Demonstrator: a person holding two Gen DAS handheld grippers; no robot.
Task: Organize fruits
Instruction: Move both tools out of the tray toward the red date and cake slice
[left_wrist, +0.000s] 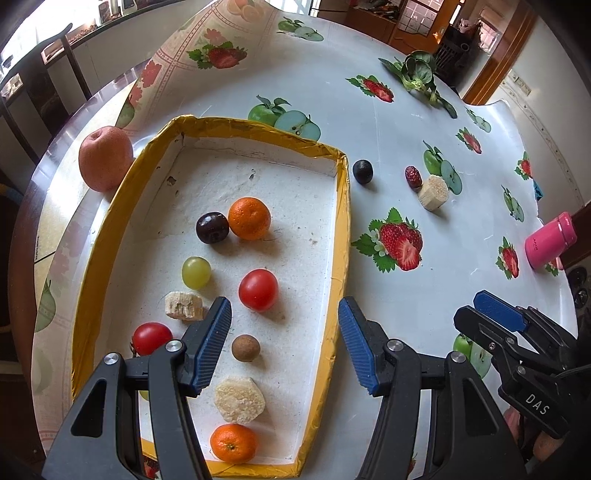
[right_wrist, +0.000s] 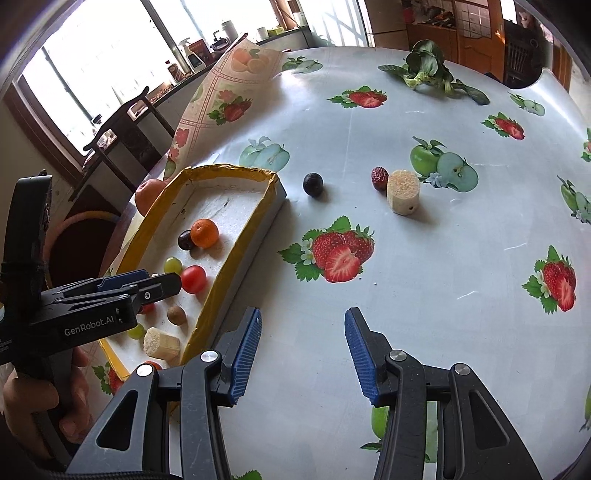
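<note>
Left wrist view: left gripper (left_wrist: 284, 343) over the near half of the yellow-rimmed tray (left_wrist: 341, 229), jaws spread wide, holding nothing. In the tray: two mandarins (left_wrist: 249, 218), a dark cherry (left_wrist: 212, 228) touching the far one, a green grape (left_wrist: 196, 272), two cherry tomatoes (left_wrist: 258, 289), a brown longan (left_wrist: 245, 348), two pale cane chunks (left_wrist: 239, 400). A big red apple (left_wrist: 105, 158) sits outside, against the tray's far left wall. On the surface (left_wrist: 424, 295) right of the tray: a dark round fruit (left_wrist: 362, 171) just beside the corner; farther right a red date (left_wrist: 413, 177) touching another cane chunk (left_wrist: 434, 192). Pink flask (left_wrist: 550, 240) at the right edge. Right wrist view: right gripper (right_wrist: 303, 350) above bare fruit-print cloth right of the tray, jaws open and empty; dark fruit (right_wrist: 313, 184), date (right_wrist: 379, 178) and chunk (right_wrist: 403, 192) lie ahead, leafy greens (right_wrist: 424, 68) far back
</note>
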